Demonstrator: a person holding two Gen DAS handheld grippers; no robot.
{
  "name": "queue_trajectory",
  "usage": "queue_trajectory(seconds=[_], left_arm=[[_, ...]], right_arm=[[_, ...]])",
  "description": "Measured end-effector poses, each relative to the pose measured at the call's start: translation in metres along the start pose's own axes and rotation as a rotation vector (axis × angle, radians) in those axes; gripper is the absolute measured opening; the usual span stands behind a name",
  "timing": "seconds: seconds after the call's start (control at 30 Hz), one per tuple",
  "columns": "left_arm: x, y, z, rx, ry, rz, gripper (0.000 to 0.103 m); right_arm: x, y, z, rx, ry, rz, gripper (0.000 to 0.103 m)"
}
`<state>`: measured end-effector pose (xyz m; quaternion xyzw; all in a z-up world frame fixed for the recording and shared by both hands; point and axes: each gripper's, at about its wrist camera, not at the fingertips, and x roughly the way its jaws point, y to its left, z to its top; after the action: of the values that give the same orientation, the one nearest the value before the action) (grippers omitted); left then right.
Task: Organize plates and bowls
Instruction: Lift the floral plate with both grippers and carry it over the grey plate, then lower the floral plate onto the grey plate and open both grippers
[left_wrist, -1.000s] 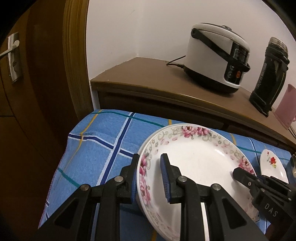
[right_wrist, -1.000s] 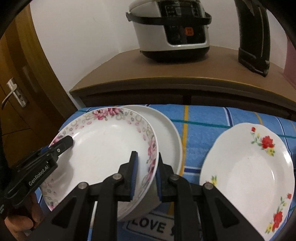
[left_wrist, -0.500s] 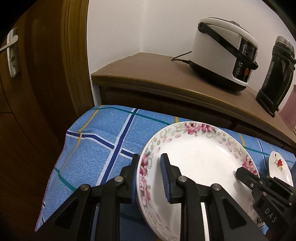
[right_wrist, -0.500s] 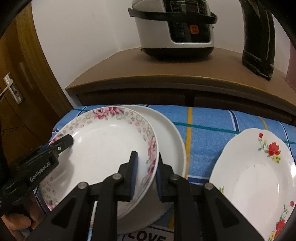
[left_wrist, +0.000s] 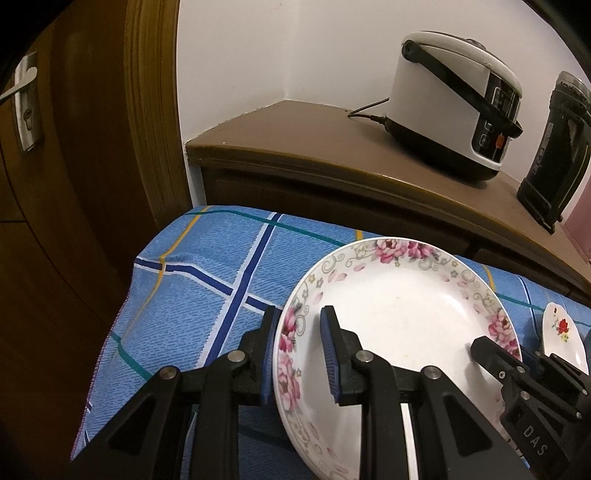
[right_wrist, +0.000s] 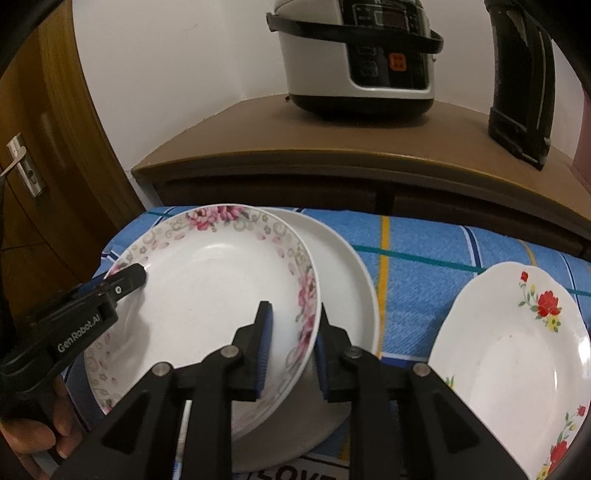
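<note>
A pink-flowered plate (right_wrist: 207, 295) is sitting tilted on top of a plain white plate (right_wrist: 343, 280), both resting on a surface draped in a blue checked cloth (left_wrist: 207, 280). The left hand-held gripper (left_wrist: 299, 354) is straddling the flowered plate's left rim, its outer pad lying against the rim's outside and its inner pad standing over the plate's well; whether it is truly clamping cannot be told. The right hand-held gripper (right_wrist: 291, 350) is straddling the same plate's right rim, and its jaws have just been opening, with the rim between them and a gap showing on both sides, so the hold looks released. To the right of the flowered plate, well apart, a plate with red flowers (right_wrist: 517, 354) is lying on the cloth. Behind the flowered plate, a brown cabinet (right_wrist: 332, 162) is carrying a white rice cooker (right_wrist: 362, 55) and a black jug (right_wrist: 521, 85). To its left, a wooden door (left_wrist: 55, 184) is standing with a metal handle (left_wrist: 22, 92).
</note>
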<state>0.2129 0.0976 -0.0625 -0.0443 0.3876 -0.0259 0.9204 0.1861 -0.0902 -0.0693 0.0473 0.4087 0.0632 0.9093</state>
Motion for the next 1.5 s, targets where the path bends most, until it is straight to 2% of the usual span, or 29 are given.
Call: queue_trajectory(seconds=[0.13, 0.37, 0.5, 0.57, 0.63, 0.67, 0.77, 1.03, 1.13, 1.23, 1.33, 1.5], left_arm=[[0.0, 0.0, 0.0, 0.0, 0.0, 0.0, 0.025], [0.001, 0.0, 0.0, -0.002, 0.0, 0.005, 0.026], [-0.003, 0.0, -0.001, 0.004, -0.02, 0.043, 0.027], [-0.007, 0.0, -0.002, 0.016, -0.029, 0.066, 0.029], [-0.012, 0.001, -0.002, 0.024, -0.045, 0.088, 0.036], [-0.016, 0.001, -0.002, 0.029, -0.058, 0.098, 0.042], [-0.027, 0.003, -0.003, 0.034, -0.082, 0.125, 0.053], [-0.063, 0.005, -0.013, 0.011, -0.1, 0.099, 0.053], [-0.079, -0.006, -0.02, 0.025, -0.109, 0.085, 0.054], [-0.095, -0.019, -0.028, 0.039, -0.116, 0.044, 0.054], [-0.107, -0.033, -0.036, 0.05, -0.115, 0.0, 0.054], [-0.122, -0.058, -0.051, 0.08, -0.101, -0.038, 0.054]], right_arm=[[0.001, 0.001, 0.001, 0.003, 0.001, -0.003, 0.023], [0.002, 0.001, 0.0, 0.007, 0.01, 0.007, 0.03], [-0.002, 0.001, -0.002, 0.015, 0.002, 0.011, 0.032], [-0.006, 0.002, -0.004, 0.015, -0.004, 0.015, 0.037], [-0.011, 0.003, -0.006, 0.012, -0.019, -0.007, 0.063], [-0.016, 0.002, -0.009, 0.018, -0.037, -0.014, 0.067], [-0.026, -0.003, -0.01, 0.04, -0.071, -0.023, 0.067], [-0.06, -0.017, -0.025, 0.06, -0.112, -0.053, 0.067], [-0.083, -0.024, -0.034, 0.076, -0.15, -0.069, 0.067], [-0.108, -0.032, -0.041, 0.093, -0.179, -0.064, 0.067], [-0.135, -0.04, -0.052, 0.098, -0.217, -0.095, 0.069], [-0.163, -0.063, -0.075, 0.148, -0.229, -0.117, 0.069]])
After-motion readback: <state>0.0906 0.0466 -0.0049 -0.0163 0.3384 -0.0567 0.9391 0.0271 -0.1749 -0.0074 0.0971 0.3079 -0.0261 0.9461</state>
